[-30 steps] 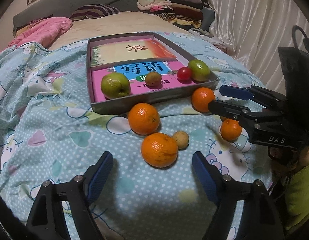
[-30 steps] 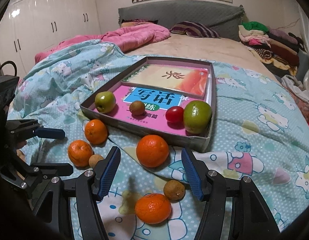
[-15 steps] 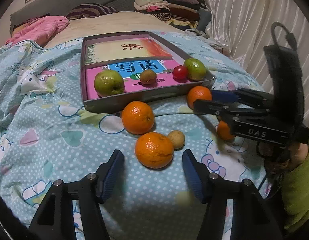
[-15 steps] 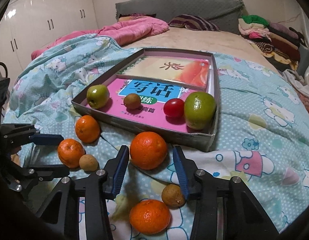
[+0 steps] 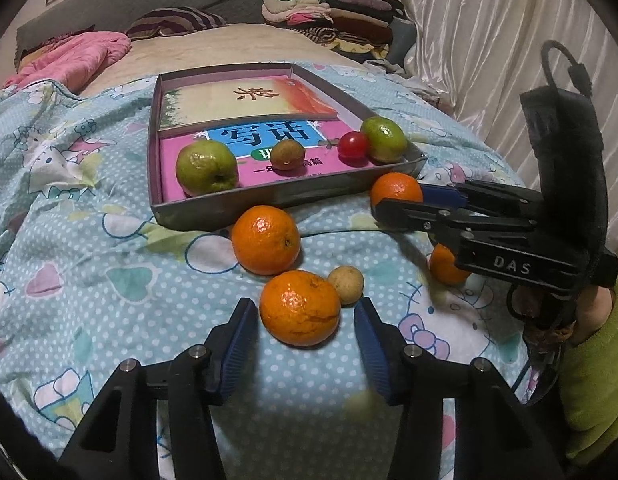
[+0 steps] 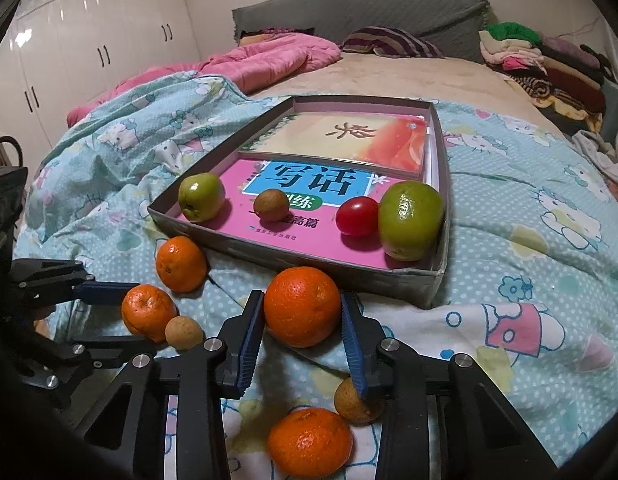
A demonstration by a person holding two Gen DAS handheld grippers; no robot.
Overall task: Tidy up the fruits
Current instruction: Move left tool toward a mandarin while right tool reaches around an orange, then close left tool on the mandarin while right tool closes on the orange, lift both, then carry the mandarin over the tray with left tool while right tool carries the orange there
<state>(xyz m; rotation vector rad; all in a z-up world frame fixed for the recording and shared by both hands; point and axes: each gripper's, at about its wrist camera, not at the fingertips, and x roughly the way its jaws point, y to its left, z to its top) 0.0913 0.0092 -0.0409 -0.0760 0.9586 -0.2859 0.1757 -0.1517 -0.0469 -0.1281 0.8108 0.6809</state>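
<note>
Right wrist: tool (image 6: 302, 322) perhaps tighter around orange (image 6: 301, 306).

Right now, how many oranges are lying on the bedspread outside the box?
4. One sits between the right gripper's pads, one between the left gripper's pads, one by the box's left front corner, one nearest the right-wrist camera. None seems hidden.

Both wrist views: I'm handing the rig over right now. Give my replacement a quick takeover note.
Left gripper: jaws have just been closing around the near orange, pads not yet touching it.
Right gripper: jaws have just been closing, pads now on the orange by the box.
Done: green fruits, tomato and brown fruit lie in the box.
Left: those two, two more oranges and two small brown ones on the quilt.
</note>
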